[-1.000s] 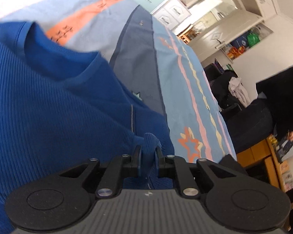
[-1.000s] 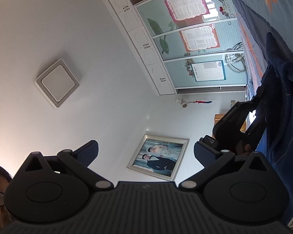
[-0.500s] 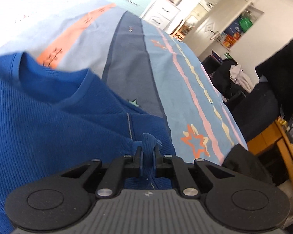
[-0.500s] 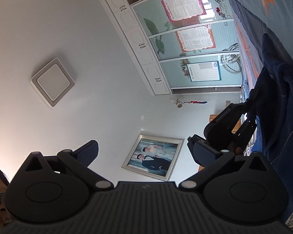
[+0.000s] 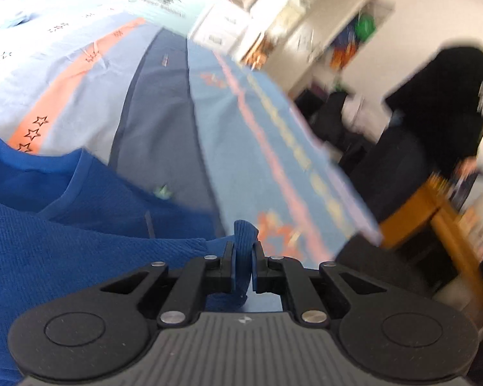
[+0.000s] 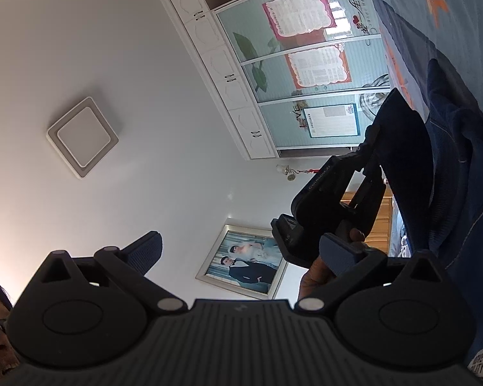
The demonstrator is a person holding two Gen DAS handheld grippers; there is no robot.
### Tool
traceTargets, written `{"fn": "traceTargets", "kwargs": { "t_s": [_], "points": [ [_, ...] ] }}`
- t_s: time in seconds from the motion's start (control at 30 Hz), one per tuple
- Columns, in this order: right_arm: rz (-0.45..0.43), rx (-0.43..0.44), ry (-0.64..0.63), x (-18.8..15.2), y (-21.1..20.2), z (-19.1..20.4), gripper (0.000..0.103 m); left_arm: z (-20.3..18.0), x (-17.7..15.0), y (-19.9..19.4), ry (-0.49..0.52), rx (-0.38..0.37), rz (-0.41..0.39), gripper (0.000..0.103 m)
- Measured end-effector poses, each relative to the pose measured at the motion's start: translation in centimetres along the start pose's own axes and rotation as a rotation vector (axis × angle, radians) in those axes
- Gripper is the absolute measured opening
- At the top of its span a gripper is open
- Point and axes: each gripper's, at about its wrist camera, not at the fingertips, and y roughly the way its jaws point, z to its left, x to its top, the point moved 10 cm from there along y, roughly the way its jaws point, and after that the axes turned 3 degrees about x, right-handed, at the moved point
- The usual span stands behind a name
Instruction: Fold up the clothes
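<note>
Blue ribbed sweater [image 5: 64, 257] lies mostly unfolded on the striped bed sheet [image 5: 164, 112], so we judge folding barely begun: left tongs [image 5: 242, 265] clamped on a bunched edge, right tongs [image 6: 241, 251] spread apart, empty, aimed at the ceiling.

Left gripper [image 5: 242, 259]: black linkage arms, silver pivot screws, grey ribbed housing; right gripper [image 6: 241, 254] alike, blue-padded fingers [image 6: 146, 251].

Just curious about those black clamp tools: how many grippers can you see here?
2. The left gripper pinches the blue shirt over the bed; the right gripper points up at the ceiling, open and empty.
</note>
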Motion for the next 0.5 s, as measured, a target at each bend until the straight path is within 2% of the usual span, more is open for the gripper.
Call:
{"fn": "traceTargets", "kwargs": {
  "t_s": [0.13,0.2,0.23,0.27,0.3,0.33,0.37,0.43,0.5],
  "points": [
    [-0.001,-0.005,0.002,0.0,-0.1,-0.1,0.103,1.4,-3.0,1.3,0.063,0.081,0.065,0.009],
    [0.001,-0.009,-0.001,-0.1,-0.1,-0.1,0.103,1.2,-3.8,1.2,0.109,0.092,0.066,0.011],
    [0.004,-0.009,-0.001,-0.2,-0.1,-0.1,0.103,0.9,-4.1,1.0,0.143,0.099,0.058,0.015],
    [0.005,-0.011,0.000,-0.2,0.0,-0.2,0.103,0.6,-4.2,0.8,0.180,0.106,0.048,0.031],
    [0.007,-0.012,0.000,-0.2,0.0,-0.2,0.103,0.2,-4.5,0.6,0.210,0.110,0.037,0.041],
    [0.009,-0.014,0.001,-0.3,0.1,-0.2,0.103,-0.2,-4.7,0.2,0.238,0.116,0.022,0.069],
    [0.011,-0.016,0.002,-0.3,0.1,-0.3,0.103,-0.5,-4.9,-0.4,0.275,0.128,-0.013,0.087],
    [0.019,-0.021,0.005,-0.4,0.3,-0.4,0.103,-1.3,-5.1,-1.7,0.354,0.148,-0.086,0.095],
    [0.028,-0.025,0.006,-0.6,0.4,-0.5,0.103,-2.0,-5.5,-3.5,0.412,0.153,-0.138,0.098]
  ]
}}
